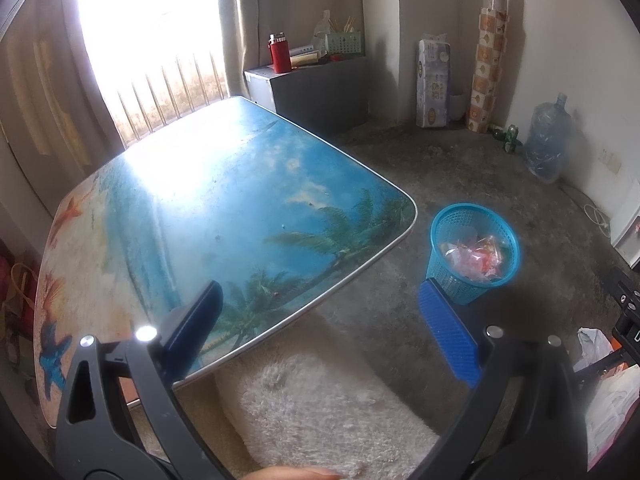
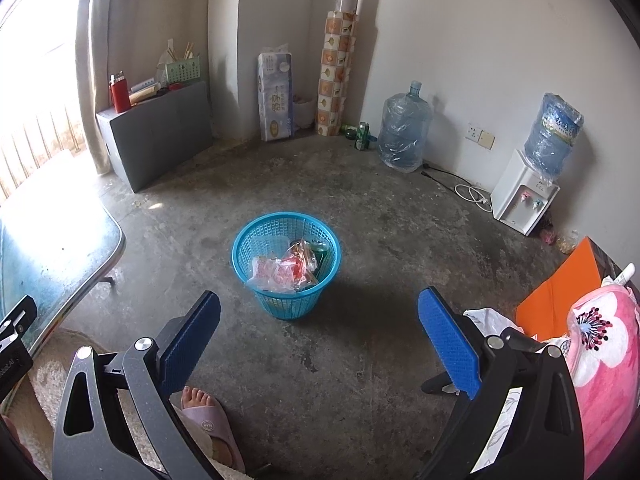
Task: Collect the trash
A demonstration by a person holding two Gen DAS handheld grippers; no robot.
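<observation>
The left gripper (image 1: 320,332) hangs over the near corner of the table (image 1: 224,208), its jaws spread wide with nothing between them. One blue pad sits above the table's beach-and-palm print, the other out past the edge over the concrete floor (image 1: 460,168). The tabletop shows only its print and a strong glare from the window (image 1: 152,20).

The right gripper (image 2: 320,344) points at the floor (image 2: 320,380), jaws likewise spread and holding nothing. Straight ahead of it, between the 2 pads in its view, stands the blue mesh basket (image 2: 286,304) on the floor, just beside the table's rounded corner. Inside the basket lies the trash (image 2: 284,270): crumpled clear plastic wrappers with red and orange print, plus something green at the far side.

A person's foot in a pale slipper (image 2: 210,424) rests on the floor below the right gripper, beside a fluffy cream rug (image 1: 320,400) that lies partly under the table.

Along the far wall stand a grey cabinet (image 2: 160,136) with a red flask (image 2: 119,94) on top, a pack of tissue rolls (image 2: 275,96), a tall patterned roll (image 2: 336,72), an empty water jug (image 2: 404,132) and a white dispenser (image 2: 520,196) carrying another jug. At the right, a pink flowered cushion (image 2: 600,340) lies next to an orange sheet (image 2: 560,288).
</observation>
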